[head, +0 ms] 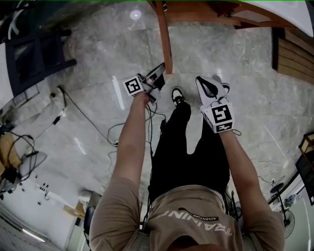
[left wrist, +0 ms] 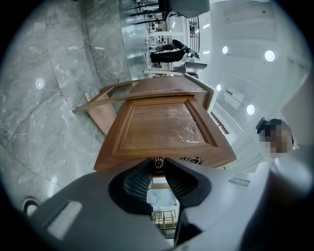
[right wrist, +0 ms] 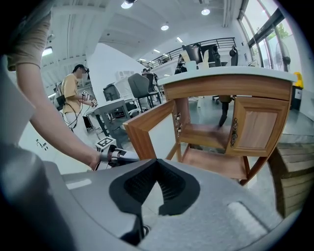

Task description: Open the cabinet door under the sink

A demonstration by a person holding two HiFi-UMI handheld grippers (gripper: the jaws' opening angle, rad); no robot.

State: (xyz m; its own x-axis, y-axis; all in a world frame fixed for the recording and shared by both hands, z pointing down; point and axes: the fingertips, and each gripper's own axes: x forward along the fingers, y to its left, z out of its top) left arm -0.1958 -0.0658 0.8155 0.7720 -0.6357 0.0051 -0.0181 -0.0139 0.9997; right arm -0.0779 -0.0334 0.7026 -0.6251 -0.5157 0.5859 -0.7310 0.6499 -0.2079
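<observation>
Door (head: 165, 39) in the head view sticks out from the cabinet (head: 211, 14), swung open, with the left gripper (head: 158, 74) at its end and a shoe (head: 177, 95) and cables (head: 93, 117) close by. In the left gripper view the jaws pinch the knob (left wrist: 158, 164) to pull it. In the right gripper view the right gripper (right wrist: 157, 163) is squeezed together on nothing; the other door (right wrist: 255, 128) is closed.

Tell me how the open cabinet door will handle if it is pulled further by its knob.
The cabinet door looks like a framed wooden panel, so it is probably stiff and fairly heavy, and should swing as one piece rather than flex. Its knob is small and round, so the left tongs could slip off it.
</observation>
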